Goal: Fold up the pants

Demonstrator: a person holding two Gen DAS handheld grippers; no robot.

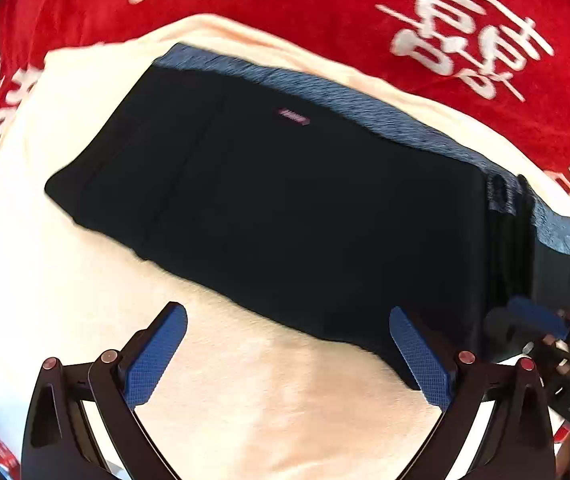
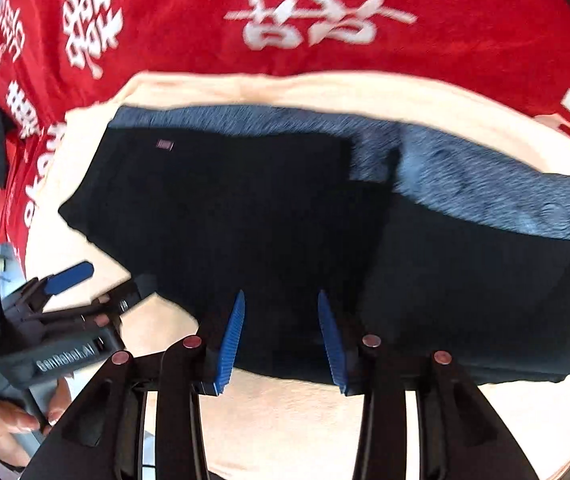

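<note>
Black pants [image 1: 285,208] with a blue-grey waistband [image 1: 349,108] lie folded over on a cream towel [image 1: 245,392]; they also show in the right wrist view [image 2: 285,232]. My left gripper [image 1: 287,320] is wide open and empty, just above the pants' near edge. My right gripper [image 2: 281,304] is partly open over the pants' near edge, with nothing between its pads. The right gripper shows at the right of the left wrist view [image 1: 533,320]. The left gripper shows at the left of the right wrist view [image 2: 101,280].
A red cloth with white characters [image 2: 325,20] covers the surface around and behind the towel [image 2: 325,408]. The person's hand [image 2: 13,420] holds the left gripper's handle at lower left.
</note>
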